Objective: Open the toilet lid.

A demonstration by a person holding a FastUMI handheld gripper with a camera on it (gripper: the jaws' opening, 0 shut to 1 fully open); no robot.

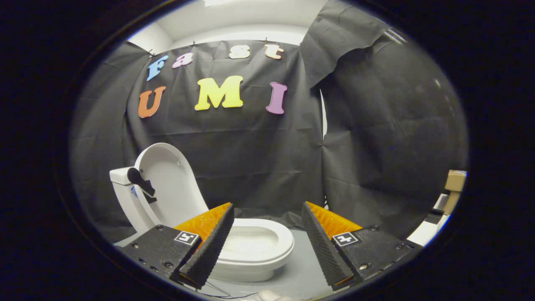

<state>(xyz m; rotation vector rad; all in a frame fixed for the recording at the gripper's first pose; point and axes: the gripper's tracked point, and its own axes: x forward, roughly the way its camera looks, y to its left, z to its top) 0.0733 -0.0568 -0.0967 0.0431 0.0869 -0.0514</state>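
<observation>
So: black cloth wall [259, 159] covers pretty much the whole background | white toilet [250, 246] sits lower left of center, bowl partly behind the left finger | toilet lid [169, 184] already up, leaning on the tank [121, 177] | gripper [267, 244] at the bottom, fingers spread wide, holding nothing | cardboard boxes [454, 184] far right

A small white toilet [255, 246] stands on the grey floor [301, 271], lid raised
</observation>
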